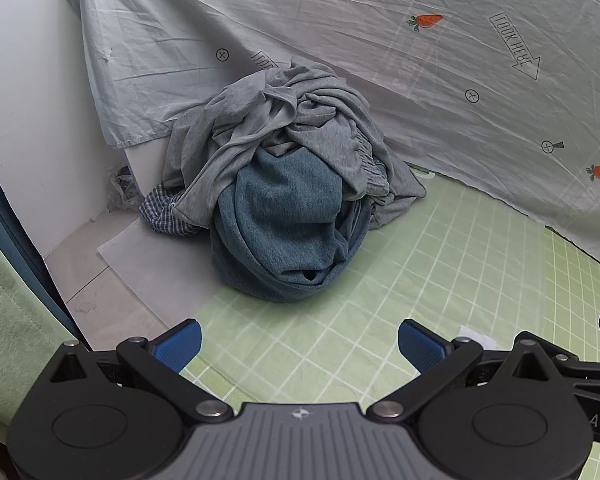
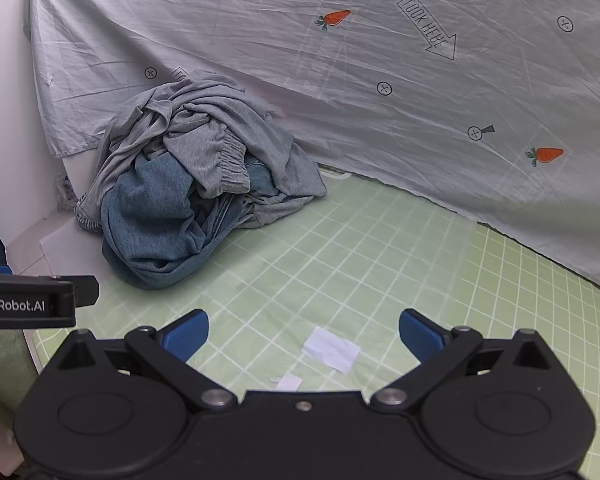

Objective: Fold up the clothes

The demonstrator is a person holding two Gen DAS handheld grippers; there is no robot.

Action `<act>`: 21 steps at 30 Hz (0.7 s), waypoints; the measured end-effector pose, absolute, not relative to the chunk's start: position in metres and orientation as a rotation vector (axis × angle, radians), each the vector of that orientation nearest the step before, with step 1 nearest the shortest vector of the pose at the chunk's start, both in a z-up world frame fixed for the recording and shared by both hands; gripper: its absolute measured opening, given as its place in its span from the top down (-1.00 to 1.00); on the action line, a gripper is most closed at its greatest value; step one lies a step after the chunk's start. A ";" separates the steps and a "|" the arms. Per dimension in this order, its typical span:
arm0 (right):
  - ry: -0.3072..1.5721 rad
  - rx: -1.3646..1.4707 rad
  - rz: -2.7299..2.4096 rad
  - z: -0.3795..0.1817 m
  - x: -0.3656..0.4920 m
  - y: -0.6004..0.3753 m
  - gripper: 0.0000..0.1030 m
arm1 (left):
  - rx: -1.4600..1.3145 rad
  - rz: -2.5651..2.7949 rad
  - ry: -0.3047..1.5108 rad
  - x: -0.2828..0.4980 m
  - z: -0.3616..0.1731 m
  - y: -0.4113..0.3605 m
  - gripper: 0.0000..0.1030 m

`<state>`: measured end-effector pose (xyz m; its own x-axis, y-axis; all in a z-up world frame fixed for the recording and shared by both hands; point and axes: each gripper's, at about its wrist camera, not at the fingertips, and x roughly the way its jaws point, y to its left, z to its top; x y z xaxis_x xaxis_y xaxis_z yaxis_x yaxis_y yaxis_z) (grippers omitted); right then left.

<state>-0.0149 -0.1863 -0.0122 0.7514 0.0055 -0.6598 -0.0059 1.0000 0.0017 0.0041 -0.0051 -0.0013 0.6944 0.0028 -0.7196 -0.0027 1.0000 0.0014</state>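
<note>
Left tongs (image 1: 299,344) spread wide, blue pads (image 1: 180,344) bare, nothing gripped; hovered over green checked mat (image 1: 420,280). Right tongs (image 2: 304,336) likewise gaped empty, above white paper scraps (image 2: 332,350) on mat. Beyond both, well apart from pads, sat clothes pile (image 1: 284,184) at mat's far left corner: rounded heap, no clear long axis, no pointing. Grey garment (image 1: 300,120) draped on top, blue one (image 1: 284,224) bulging in front, checked cloth (image 1: 160,216) peeking at left. Behind hung pale sheet (image 1: 380,40) with carrots.
</note>
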 end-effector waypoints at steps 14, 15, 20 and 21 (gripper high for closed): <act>0.718 0.001 0.004 -0.013 -0.014 -0.188 -0.99 | 0.002 -0.002 0.806 0.006 0.000 -0.004 -1.00; 0.718 0.001 0.004 -0.013 -0.014 -0.188 -0.99 | 0.001 -0.002 0.807 0.007 0.000 -0.004 -1.00; 0.715 -0.001 0.004 -0.013 -0.014 -0.187 -0.99 | 0.001 -0.002 0.808 0.007 0.000 -0.003 -1.00; 0.715 -0.001 0.004 -0.013 -0.014 -0.187 -0.99 | 0.001 -0.001 0.808 0.007 0.000 -0.003 -1.00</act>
